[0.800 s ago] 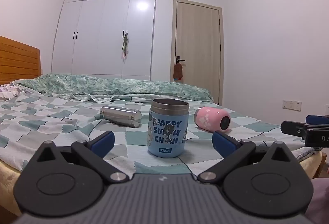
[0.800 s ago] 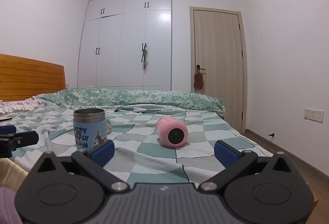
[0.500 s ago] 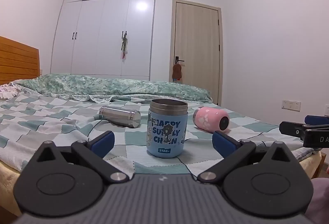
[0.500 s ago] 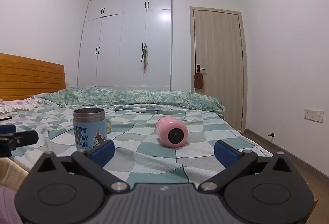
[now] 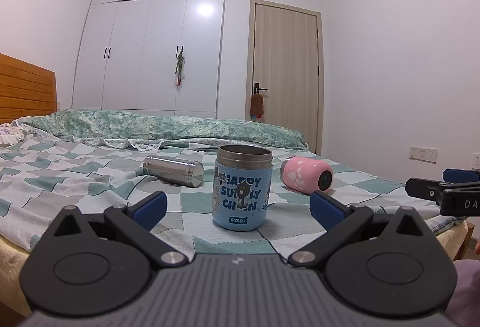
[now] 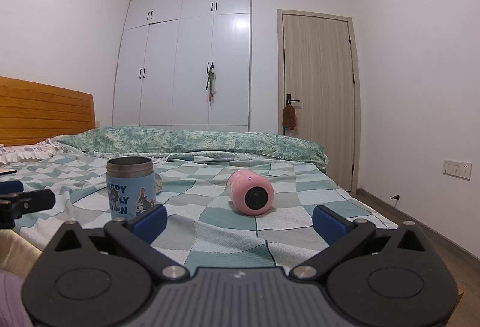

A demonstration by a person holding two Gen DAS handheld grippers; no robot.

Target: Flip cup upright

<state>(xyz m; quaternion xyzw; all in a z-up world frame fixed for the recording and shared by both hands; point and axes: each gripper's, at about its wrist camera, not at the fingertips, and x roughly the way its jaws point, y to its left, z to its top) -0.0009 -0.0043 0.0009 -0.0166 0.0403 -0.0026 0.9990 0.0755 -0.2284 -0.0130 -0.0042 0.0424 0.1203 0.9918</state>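
A pink cup lies on its side on the checkered bedspread, its dark base end toward me; it also shows in the right wrist view. A blue cartoon cup stands upright, steel rim up, also in the right wrist view. A steel cup lies on its side behind it. My left gripper is open and empty, just short of the blue cup. My right gripper is open and empty, short of the pink cup. The right gripper shows at the left view's right edge.
The bed's near edge runs just under both grippers. A rumpled green duvet lies along the far side. A wooden headboard is at the left. Wardrobe and door stand behind; floor lies to the right.
The left view has shifted slightly, the cups sitting a touch higher in frame. The right gripper and all the cups have stayed put.
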